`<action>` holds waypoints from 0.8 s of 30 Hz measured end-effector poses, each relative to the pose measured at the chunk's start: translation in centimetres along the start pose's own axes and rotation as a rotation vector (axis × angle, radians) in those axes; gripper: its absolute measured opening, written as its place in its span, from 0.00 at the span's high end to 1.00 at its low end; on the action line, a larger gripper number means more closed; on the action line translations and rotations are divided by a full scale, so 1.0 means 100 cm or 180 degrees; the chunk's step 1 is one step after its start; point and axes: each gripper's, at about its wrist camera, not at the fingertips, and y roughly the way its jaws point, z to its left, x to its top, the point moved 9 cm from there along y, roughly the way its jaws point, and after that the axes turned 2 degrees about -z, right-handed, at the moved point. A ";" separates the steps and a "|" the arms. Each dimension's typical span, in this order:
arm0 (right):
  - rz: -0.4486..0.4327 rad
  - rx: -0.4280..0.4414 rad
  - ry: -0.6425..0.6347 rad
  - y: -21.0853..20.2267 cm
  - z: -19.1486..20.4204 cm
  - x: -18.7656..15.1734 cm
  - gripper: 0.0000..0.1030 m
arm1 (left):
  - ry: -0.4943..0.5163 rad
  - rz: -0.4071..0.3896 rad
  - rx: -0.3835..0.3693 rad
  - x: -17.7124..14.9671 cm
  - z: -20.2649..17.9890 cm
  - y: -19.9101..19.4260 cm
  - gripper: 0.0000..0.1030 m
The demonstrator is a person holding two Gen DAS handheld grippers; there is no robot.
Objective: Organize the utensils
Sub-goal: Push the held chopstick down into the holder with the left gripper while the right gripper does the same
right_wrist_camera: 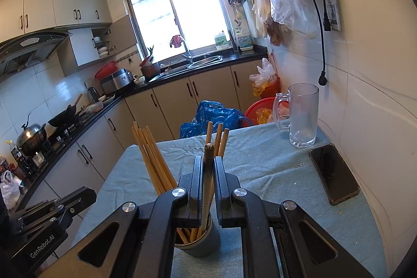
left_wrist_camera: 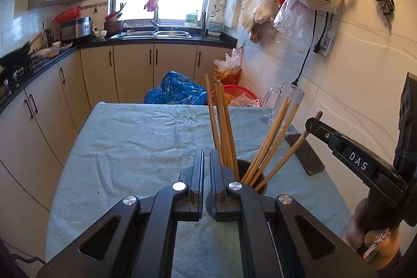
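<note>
A dark cup (left_wrist_camera: 262, 189) (right_wrist_camera: 206, 241) stands on the towel-covered table (left_wrist_camera: 130, 147) and holds several wooden chopsticks (left_wrist_camera: 224, 127) (right_wrist_camera: 151, 158) fanned upward. In the right wrist view my right gripper (right_wrist_camera: 208, 160) is shut on one chopstick (right_wrist_camera: 208, 186), whose lower end reaches down into the cup. In the left wrist view that gripper (left_wrist_camera: 310, 123) comes in from the right, a hand below it. My left gripper (left_wrist_camera: 207, 155) is shut with nothing between its fingers, just left of the cup. It also shows at the lower left of the right wrist view (right_wrist_camera: 88, 193).
A glass mug (left_wrist_camera: 284, 100) (right_wrist_camera: 303, 119) and a black phone (left_wrist_camera: 305, 153) (right_wrist_camera: 333, 173) sit by the tiled wall on the right, a paper clip (right_wrist_camera: 298, 165) near them. A blue bag (left_wrist_camera: 174, 91) and red baskets (left_wrist_camera: 239, 93) lie beyond the table's far edge.
</note>
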 end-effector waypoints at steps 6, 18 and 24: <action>0.0002 0.0006 -0.0018 -0.002 0.000 -0.001 0.92 | -0.0262 -0.0106 -0.0145 0.006 0.017 -0.010 0.98; 0.0039 0.0069 0.0028 0.000 -0.001 -0.002 0.92 | -0.0306 0.0161 -0.0578 0.019 0.012 0.047 0.39; 0.0085 0.0107 0.0039 0.006 -0.002 -0.003 0.92 | -0.0554 0.0302 -0.0866 0.029 0.018 0.094 0.39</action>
